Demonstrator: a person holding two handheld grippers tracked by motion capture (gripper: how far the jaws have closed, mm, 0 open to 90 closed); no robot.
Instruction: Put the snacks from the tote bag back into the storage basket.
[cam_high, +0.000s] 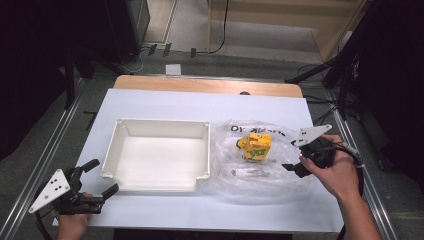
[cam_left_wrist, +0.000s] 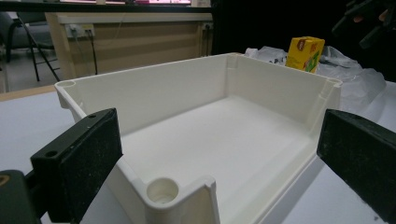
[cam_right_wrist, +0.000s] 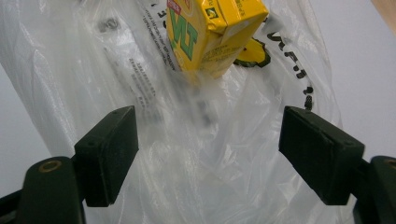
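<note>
Right hand-held gripper: jaws wide, nothing between the pads, hovering at the right edge of the clear plastic bag. In the right gripper view both pads stand apart over crumpled film, not pinching it. Left hand-held gripper: also wide and empty, parked at the near left corner of the surface, aimed at the white tray from just beside its near corner.

Near to far:
- Tray sits left of centre on the surface, empty inside, open side up. In the left gripper view its near corner post lies between the two jaws but untouched.
- Bag lies just right of the tray, flattened and wrinkled, with black print on it.
- Yellow juice carton lies in the bag's far half; cannot tell for sure whether it's inside the film or on top of it. In the right gripper view the carton is ahead of the jaws, tilted, well clear of the pads.
- Something thin and pale lies in the bag nearer the person, too small to identify.

Step, as I read it: approach phase for getting the carton out of the bag and into the tray. Nothing grasped yet.

Next move calls for: right gripper forward to the carton, jaws straddling its narrow sides, film kept out of the pinch. Left gripper will likely need to pin the bag, else it lifts along.
</note>
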